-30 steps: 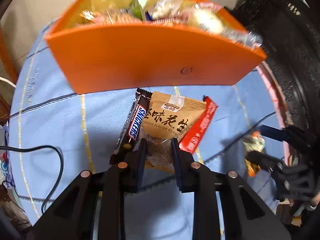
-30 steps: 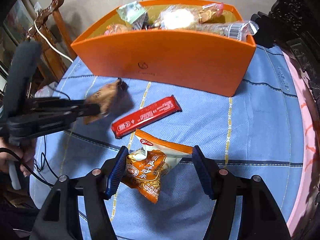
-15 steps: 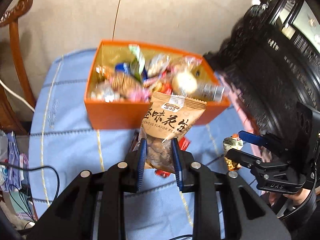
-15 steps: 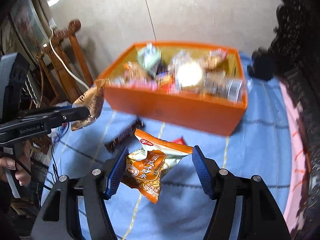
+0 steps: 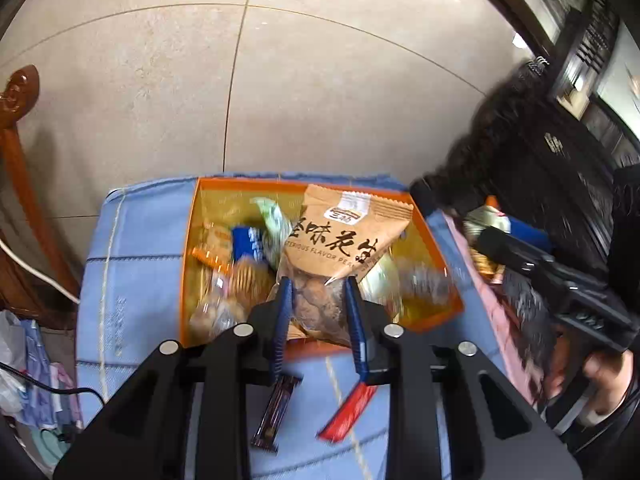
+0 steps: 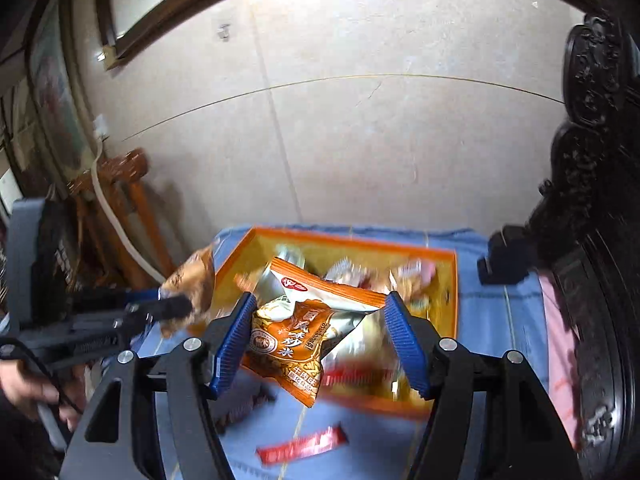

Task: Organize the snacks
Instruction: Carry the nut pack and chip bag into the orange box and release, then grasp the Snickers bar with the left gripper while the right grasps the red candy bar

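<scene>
Over the orange box (image 5: pixel 186 280) full of wrapped snacks, my left gripper (image 5: pixel 316 282) holds a tan peanut bag (image 5: pixel 348 236) by its clear lower end. Its jaws are opening, though the pads still touch the bag. My right gripper (image 6: pixel 320 298) holds an orange and silver snack bag (image 6: pixel 292 336) above the same box (image 6: pixel 455 292). Its jaws are opening too, with the bag spanning the gap. Each gripper also shows in the other's view: the left gripper (image 6: pixel 172 306) and the right gripper (image 5: pixel 504 236). A Snickers bar (image 5: pixel 276 412) and a red bar (image 5: pixel 348 412) lie on the cloth below.
A blue cloth (image 5: pixel 136 280) covers the table. A wooden chair (image 5: pixel 20 160) and a pile of cloths with a black cable (image 5: pixel 40 390) stand at the left. Dark carved furniture (image 5: pixel 560 140) lines the right side. A hand (image 5: pixel 600 376) grips the right tool.
Both grippers have risen with their bags and come forward from the cloth to above the orange box. The box's inside now shows from above. The two bars stayed on the cloth.
</scene>
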Available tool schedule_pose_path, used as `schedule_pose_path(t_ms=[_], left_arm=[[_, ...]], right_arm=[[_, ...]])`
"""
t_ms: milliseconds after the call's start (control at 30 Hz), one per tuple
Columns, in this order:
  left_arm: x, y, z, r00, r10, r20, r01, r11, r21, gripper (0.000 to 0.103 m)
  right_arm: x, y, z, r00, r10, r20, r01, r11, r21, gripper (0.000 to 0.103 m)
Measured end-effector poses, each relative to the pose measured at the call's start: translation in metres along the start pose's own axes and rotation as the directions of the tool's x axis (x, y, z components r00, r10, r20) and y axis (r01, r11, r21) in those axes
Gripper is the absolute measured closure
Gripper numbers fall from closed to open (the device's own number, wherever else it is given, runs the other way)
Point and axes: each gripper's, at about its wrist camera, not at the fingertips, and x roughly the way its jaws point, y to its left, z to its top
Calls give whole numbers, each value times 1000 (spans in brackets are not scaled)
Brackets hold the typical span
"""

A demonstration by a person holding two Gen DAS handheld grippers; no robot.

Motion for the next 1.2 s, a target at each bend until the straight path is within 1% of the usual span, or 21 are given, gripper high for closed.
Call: schedule_pose_path(t_ms=[33, 67, 100, 133, 167, 200, 267, 400, 467, 600, 733, 800, 867, 933, 1000, 1033, 1100, 1133, 1167, 1200], left_arm=[[6, 3, 8, 1000, 28, 5, -28, 999, -34, 69], [8, 6, 17, 997, 77, 19, -75, 994, -75, 49], [5, 8, 20, 994, 101, 44, -97, 991, -98, 28], [-2, 9, 22, 986, 137, 91, -125, 984, -127, 18], [-9, 10, 20, 978, 160, 136, -141, 980, -140, 11], [-12, 10, 19, 975, 161, 150, -142, 981, -134, 11], [-9, 12, 12, 983, 146, 115, -134, 985, -105, 11], [-7, 18, -7, 987, 142, 78, -133, 985, -111, 11], [-8, 18, -18, 989, 138, 57, -131, 985, -109, 11], [-8, 19, -28, 989, 143, 41, -138, 985, -100, 11], [-7, 15, -39, 991, 131, 14, -130, 988, -84, 11], [-3, 15, -48, 990, 141, -15, -142, 988, -67, 11], [9, 15, -64, 987, 147, -59, -151, 987, -56, 11], [24, 17, -80, 982, 149, -120, -156, 986, -51, 11], [43, 19, -96, 972, 153, -180, -162, 986, -37, 11], [53, 19, -106, 965, 162, -209, -170, 985, -22, 11], [71, 20, -121, 952, 170, -254, -176, 984, -1, 11], [80, 21, -128, 945, 166, -281, -174, 985, -2, 13], [86, 23, -133, 940, 163, -298, -172, 985, -2, 21], [92, 24, -138, 936, 159, -314, -168, 986, -2, 24]], right_arm=[[7, -3, 6, 1000, -19, 23, 19, 1000, 20, 27], [9, -7, 10, 997, -61, 57, 57, 997, 60, 19], [6, -10, 11, 993, -86, 84, 78, 992, 98, 9], [1, -13, 9, 990, -84, 116, 69, 989, 127, 6], [-1, -12, 5, 991, -69, 119, 54, 991, 125, 5], [0, -12, 0, 992, -67, 104, 55, 992, 113, 5], [2, -11, -12, 996, -70, 64, 64, 994, 93, 5], [4, -11, -34, 999, -53, 2, 52, 993, 106, 5], [3, -10, -39, 999, -46, -14, 47, 993, 109, 5], [-2, -6, -48, 999, -40, -31, 43, 994, 105, 5], [-7, -2, -62, 997, -35, -62, 41, 994, 101, 5], [-2, -3, -80, 993, -41, -112, 54, 992, 116, 4], [5, -7, -98, 984, -45, -171, 69, 988, 136, 4], [11, -13, -122, 971, -37, -238, 80, 981, 176, 4], [14, -19, -140, 958, -31, -285, 91, 975, 200, 4], [15, -22, -150, 949, -28, -314, 98, 973, 209, 4], [13, -23, -164, 940, -30, -341, 107, 972, 211, 4], [12, -24, -169, 936, -29, -350, 108, 972, 209, 4], [12, -25, -171, 935, -30, -353, 109, 972, 209, 4], [11, -25, -173, 935, -30, -353, 110, 971, 211, 4]])
